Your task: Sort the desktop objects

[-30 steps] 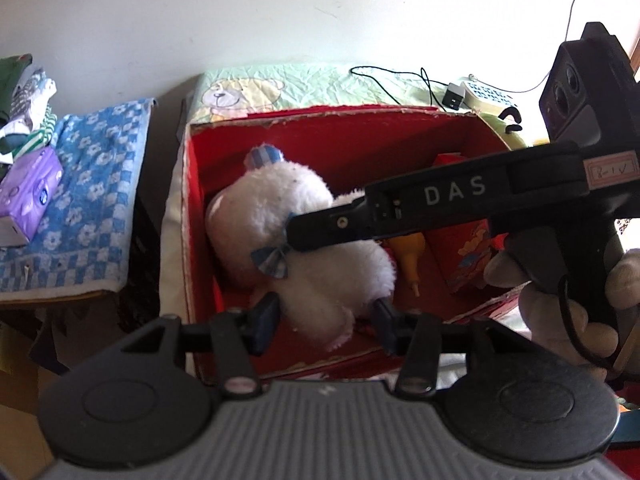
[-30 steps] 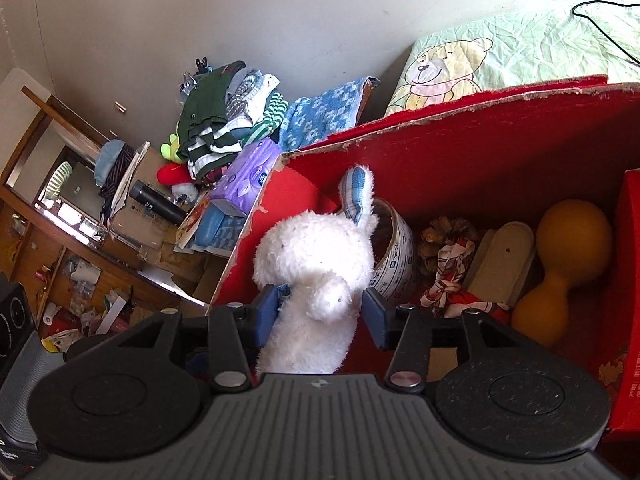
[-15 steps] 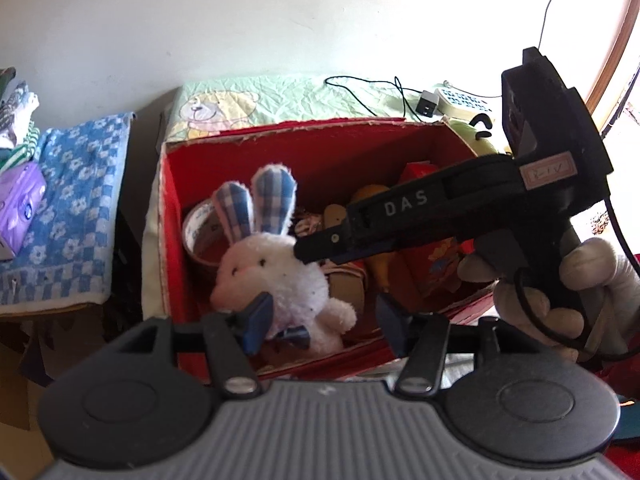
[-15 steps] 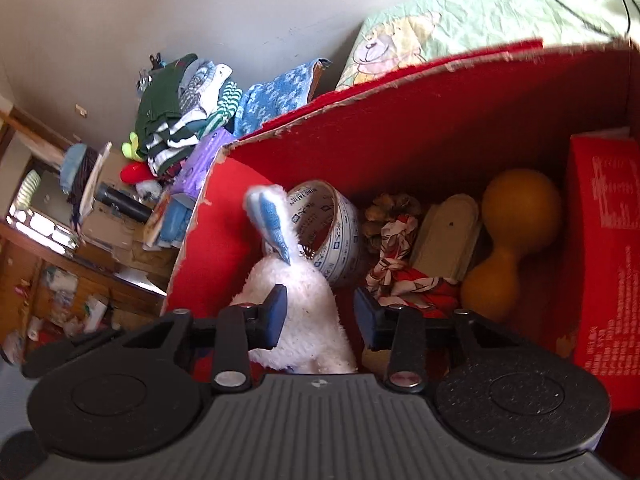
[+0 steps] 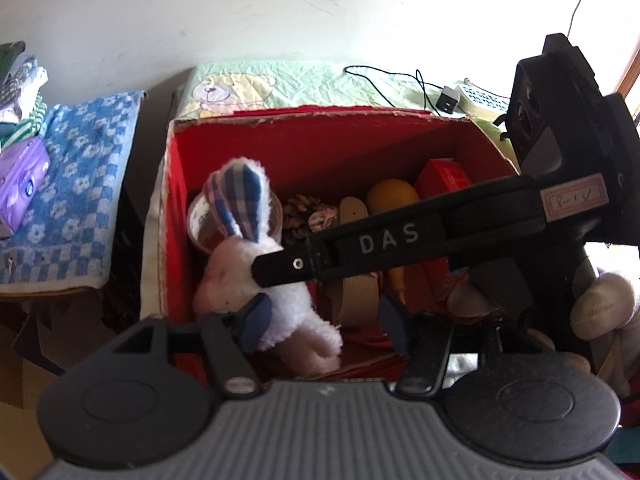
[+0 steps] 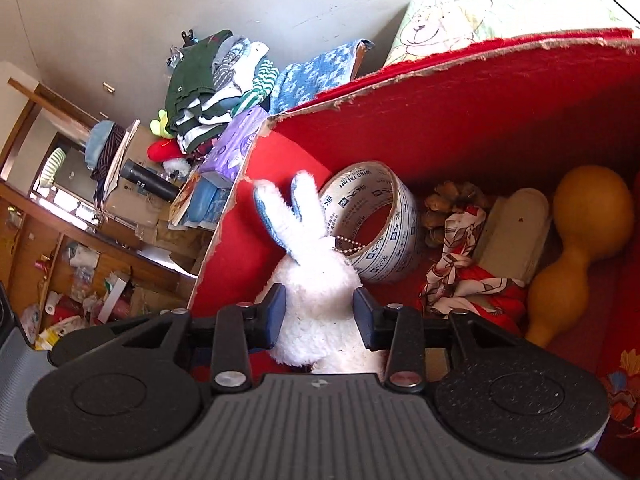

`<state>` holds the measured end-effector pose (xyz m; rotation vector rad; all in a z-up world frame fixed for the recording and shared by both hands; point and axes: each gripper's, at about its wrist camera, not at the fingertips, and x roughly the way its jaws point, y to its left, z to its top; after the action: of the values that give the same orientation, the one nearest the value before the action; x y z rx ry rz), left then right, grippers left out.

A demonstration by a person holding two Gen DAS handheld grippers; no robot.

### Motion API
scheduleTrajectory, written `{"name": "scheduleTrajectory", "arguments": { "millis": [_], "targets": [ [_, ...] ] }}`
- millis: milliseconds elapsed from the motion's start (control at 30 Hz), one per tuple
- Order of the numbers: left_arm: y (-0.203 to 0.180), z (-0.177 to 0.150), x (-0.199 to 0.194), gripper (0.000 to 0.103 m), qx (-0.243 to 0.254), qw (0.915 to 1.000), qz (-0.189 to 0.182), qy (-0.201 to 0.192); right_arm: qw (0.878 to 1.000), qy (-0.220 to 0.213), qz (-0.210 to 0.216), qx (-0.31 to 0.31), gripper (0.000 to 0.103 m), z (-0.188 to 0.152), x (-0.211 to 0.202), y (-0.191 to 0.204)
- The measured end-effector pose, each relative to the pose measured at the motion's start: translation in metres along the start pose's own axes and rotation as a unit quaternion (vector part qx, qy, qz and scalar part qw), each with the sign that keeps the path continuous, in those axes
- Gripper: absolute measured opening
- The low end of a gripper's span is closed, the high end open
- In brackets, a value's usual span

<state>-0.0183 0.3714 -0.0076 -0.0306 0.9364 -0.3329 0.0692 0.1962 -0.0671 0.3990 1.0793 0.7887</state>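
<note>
The white plush rabbit with blue checked ears (image 6: 316, 280) sits in the red cardboard box (image 6: 460, 112), pinched by the right claw (image 6: 318, 312). The left claw (image 5: 320, 318) has just been opening, spread beside it. A slow, straight release would leave it upright.

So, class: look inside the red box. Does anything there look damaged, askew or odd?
Yes. The red box's top edge is torn and ragged, with bare cardboard showing along the rim. The tape roll stands tilted on its edge behind the plush rabbit, not lying flat.
</note>
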Motion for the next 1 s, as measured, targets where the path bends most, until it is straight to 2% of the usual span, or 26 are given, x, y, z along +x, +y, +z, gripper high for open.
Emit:
{"name": "scheduleTrajectory", "arguments": {
  "millis": [100,267,400,467,567,767,833,867,933,1000],
  "targets": [
    [-0.005,0.002,0.001,0.068,0.007,1.0,-0.002,0.0,1.0,-0.018,-0.007,-0.018,0.043,0.002,-0.01,0.003],
    [-0.016,0.007,0.0,0.068,0.023,0.9997,-0.011,-0.007,0.994,-0.062,-0.067,-0.053,0.042,0.007,-0.03,0.006],
    [-0.02,0.009,0.006,0.065,0.029,0.9995,-0.011,-0.002,0.988,-0.039,-0.136,-0.067,0.038,0.01,-0.018,0.003],
    [-0.02,0.01,0.006,0.063,0.031,0.9995,-0.009,-0.001,0.986,-0.009,-0.15,-0.071,0.036,0.015,-0.008,0.002],
    [-0.016,0.01,0.003,0.065,0.026,0.9996,-0.013,-0.002,0.985,0.017,-0.153,-0.081,0.037,0.023,0.004,0.003],
    [-0.01,0.006,-0.003,0.066,0.024,0.9997,0.002,-0.005,0.982,0.07,-0.144,-0.105,0.034,0.026,0.03,0.011],
    [-0.005,0.005,-0.007,0.066,0.016,0.9998,0.004,-0.007,0.983,0.069,-0.112,-0.125,0.023,0.021,0.03,0.017],
    [-0.003,0.006,-0.008,0.066,0.011,0.9999,0.001,-0.008,0.983,0.069,-0.097,-0.142,0.007,0.018,0.031,0.02],
    [-0.003,0.005,-0.009,0.066,0.009,0.9999,-0.001,-0.006,0.979,0.068,-0.101,-0.161,0.005,0.016,0.033,0.026],
    [-0.004,0.006,-0.006,0.066,0.009,0.9999,0.004,-0.005,0.983,0.076,-0.101,-0.131,0.007,0.02,0.035,0.02]
  ]
}}
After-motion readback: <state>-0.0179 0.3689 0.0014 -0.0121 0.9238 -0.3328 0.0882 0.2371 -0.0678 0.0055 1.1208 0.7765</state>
